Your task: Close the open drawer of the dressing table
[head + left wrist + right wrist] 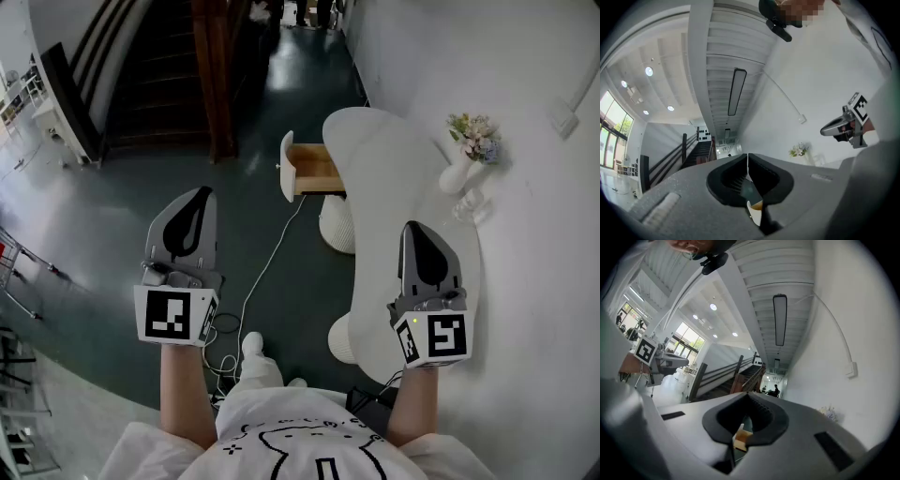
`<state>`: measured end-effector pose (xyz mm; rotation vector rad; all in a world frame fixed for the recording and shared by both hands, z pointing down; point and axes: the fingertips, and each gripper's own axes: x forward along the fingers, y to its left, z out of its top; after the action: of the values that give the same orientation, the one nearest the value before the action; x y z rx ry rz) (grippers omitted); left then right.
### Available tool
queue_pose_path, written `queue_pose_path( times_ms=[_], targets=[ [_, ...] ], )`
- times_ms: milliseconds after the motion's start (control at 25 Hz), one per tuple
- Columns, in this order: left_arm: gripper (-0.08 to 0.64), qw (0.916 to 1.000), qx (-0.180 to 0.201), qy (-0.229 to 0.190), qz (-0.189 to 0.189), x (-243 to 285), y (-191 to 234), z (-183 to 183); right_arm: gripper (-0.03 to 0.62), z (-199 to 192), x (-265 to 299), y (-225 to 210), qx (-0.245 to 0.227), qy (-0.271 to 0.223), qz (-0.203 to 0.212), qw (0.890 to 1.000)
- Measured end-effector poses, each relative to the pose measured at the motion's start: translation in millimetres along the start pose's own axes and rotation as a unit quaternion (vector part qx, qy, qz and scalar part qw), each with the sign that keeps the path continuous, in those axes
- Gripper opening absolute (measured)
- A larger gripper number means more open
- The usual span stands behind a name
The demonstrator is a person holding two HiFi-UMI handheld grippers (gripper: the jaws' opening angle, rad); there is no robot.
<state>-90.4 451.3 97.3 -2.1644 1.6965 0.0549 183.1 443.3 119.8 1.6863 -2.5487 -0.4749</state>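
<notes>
Both pinched together and empty, left tongs (197, 199) and right tongs (414, 232) hang seemingly well short of the open drawer (316, 169)

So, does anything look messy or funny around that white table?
Yes: the drawer at the far end of the dressing table sticks out open, its wooden inside showing. A white cable also trails loose over the dark floor beside it. The vase of flowers stands upright; nothing looks spilled.
</notes>
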Motion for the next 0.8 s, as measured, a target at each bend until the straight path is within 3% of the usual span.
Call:
queue_pose_path(
  times_ms=[280,640,800],
  targets=[
    [0.02,0.9998,-0.004,0.0,-0.02,47,29,-27,0.0,-10,57,10,-0.021,0.011,-0.001,1.0],
    [0.018,0.9989,-0.022,-0.007,-0.041,125,100,-75,0.0,-12,155,20,0.019,-0.017,-0.029,0.999],
    [0.018,0.9979,-0.039,-0.008,-0.051,151,133,-94,0.0,-12,195,36,-0.002,-0.013,-0.038,0.999]
  ],
)
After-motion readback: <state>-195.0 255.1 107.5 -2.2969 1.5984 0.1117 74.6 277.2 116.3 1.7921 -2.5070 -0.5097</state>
